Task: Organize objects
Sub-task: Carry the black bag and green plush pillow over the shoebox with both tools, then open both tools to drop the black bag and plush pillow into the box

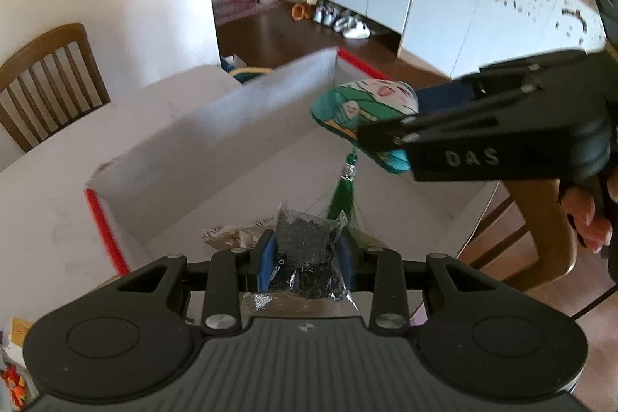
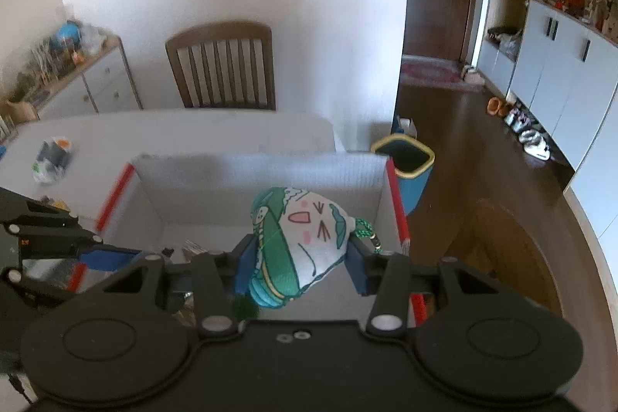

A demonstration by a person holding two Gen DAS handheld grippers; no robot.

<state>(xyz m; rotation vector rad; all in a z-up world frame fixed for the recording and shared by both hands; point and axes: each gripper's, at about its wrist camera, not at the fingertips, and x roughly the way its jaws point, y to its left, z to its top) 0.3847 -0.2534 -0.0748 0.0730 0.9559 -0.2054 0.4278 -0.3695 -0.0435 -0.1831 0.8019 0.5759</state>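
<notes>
Hovering above the white cardboard box (image 1: 216, 126), left gripper (image 1: 308, 259) clenches a clear bag of black bits (image 1: 309, 250), right gripper (image 2: 301, 257) a green-white plush sachet (image 2: 297, 242), neither dropped yet.

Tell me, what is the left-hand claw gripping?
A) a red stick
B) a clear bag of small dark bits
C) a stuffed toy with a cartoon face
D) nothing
B: the left gripper is shut with its blue pads on a clear bag of small dark bits, above the white box; the stuffed toy is in the right gripper.
</notes>
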